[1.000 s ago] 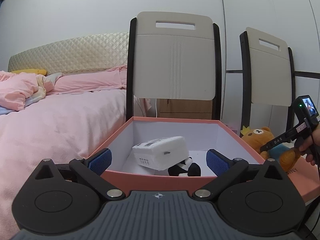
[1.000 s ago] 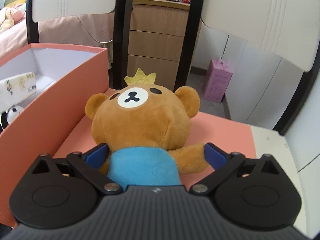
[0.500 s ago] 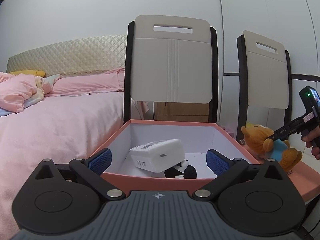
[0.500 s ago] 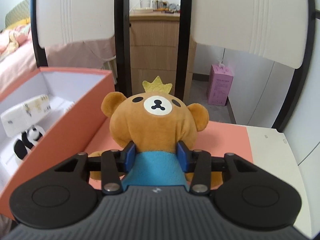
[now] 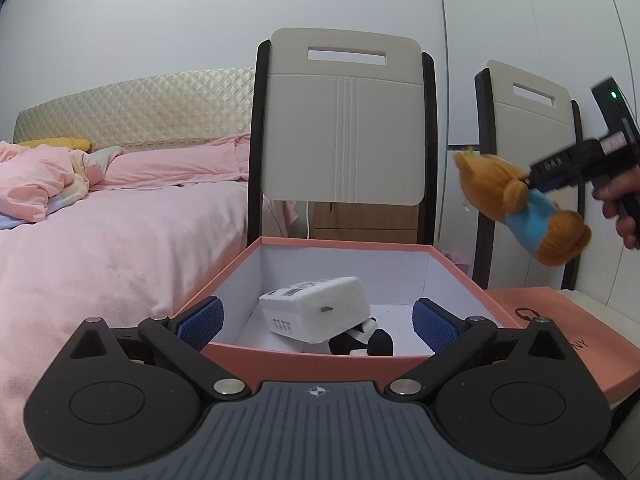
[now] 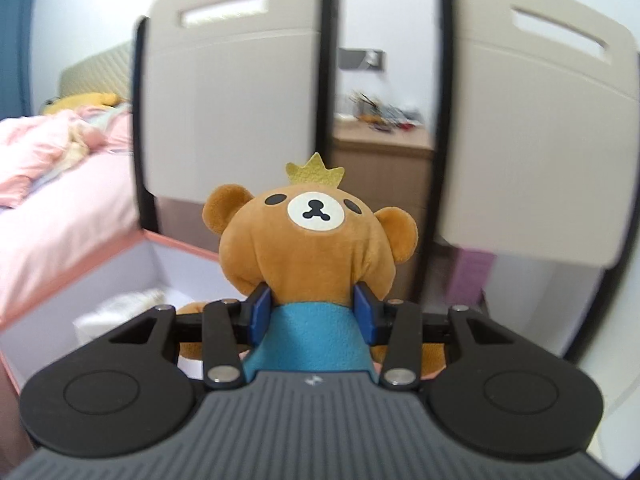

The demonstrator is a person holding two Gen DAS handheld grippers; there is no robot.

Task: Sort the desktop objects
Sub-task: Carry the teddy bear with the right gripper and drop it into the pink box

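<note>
Two chairs (image 5: 344, 136) stand behind the pink box (image 5: 448, 252), which holds a white packet (image 5: 316, 308); left tongs (image 5: 316, 316) spread, right tongs (image 6: 312, 310) pinching the bear (image 6: 316, 240).

The open pink box (image 5: 320, 354) has free floor along its far and right sides; a white packet (image 5: 316, 308) and a panda toy (image 5: 362, 342) fill its near middle. Two chair backs (image 5: 344, 136) rise close behind it. Air above the box is clear.
</note>
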